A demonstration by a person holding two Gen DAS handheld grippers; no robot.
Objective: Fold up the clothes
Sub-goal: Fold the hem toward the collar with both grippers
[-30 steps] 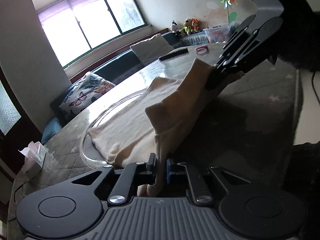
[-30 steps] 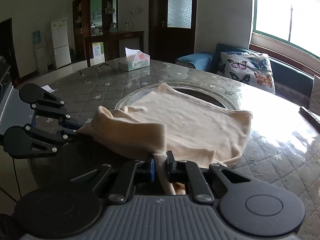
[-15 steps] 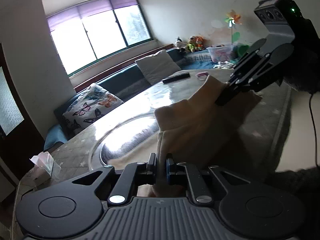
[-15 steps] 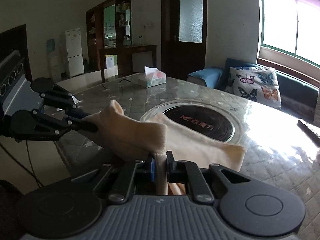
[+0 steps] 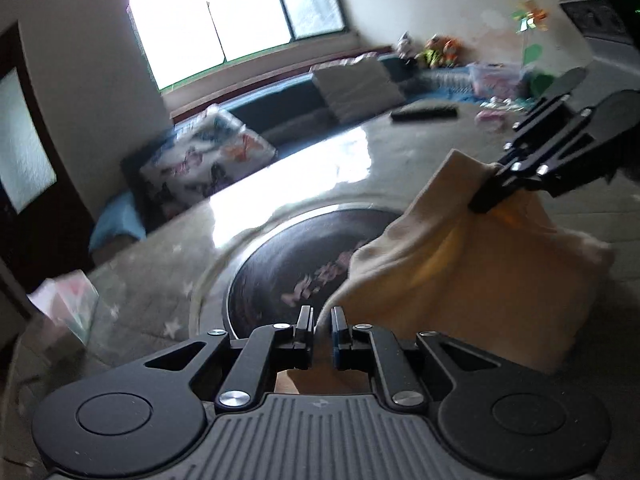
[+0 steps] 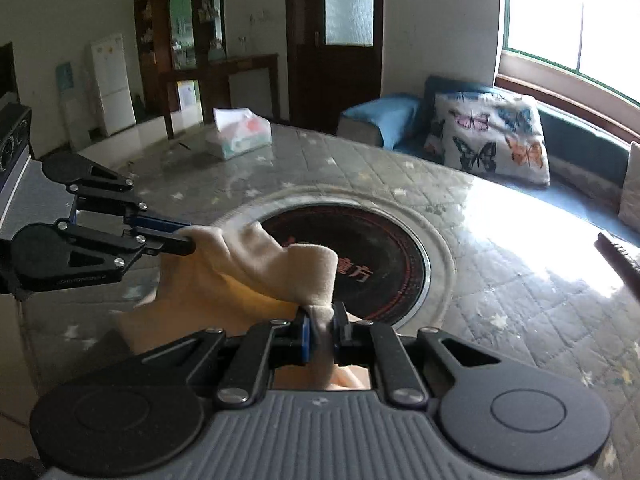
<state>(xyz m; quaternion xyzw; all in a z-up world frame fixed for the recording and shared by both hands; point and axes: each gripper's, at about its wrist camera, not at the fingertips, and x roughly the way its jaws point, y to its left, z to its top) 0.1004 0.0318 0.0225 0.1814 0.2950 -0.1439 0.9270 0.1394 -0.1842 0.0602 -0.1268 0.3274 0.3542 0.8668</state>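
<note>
Left wrist view first: the left gripper is pinching a bunched edge of the cream-coloured garment, jaws squeezed nearly together with the fabric sandwiched between them. Over at about 2 o'clock the right gripper is clamped on another corner of the same garment, so the cloth hangs slung between the two, lifted above the round quilted table. Just beyond the cloth is the dark round inset in the table's middle, uncovered apart from its near edge. It's a bit motion-blurred tbh.

Right wrist view: same story mirrored. Jaws pressed on a wad of fabric at 6 o'clock, the left gripper coming in from 9 o'clock with its tips biting the cloth. Tissue box sits at 11 o'clock on the far side, butterfly cushion at 2 o'clock on the sofa, and a remote at 3 o'clock.
</note>
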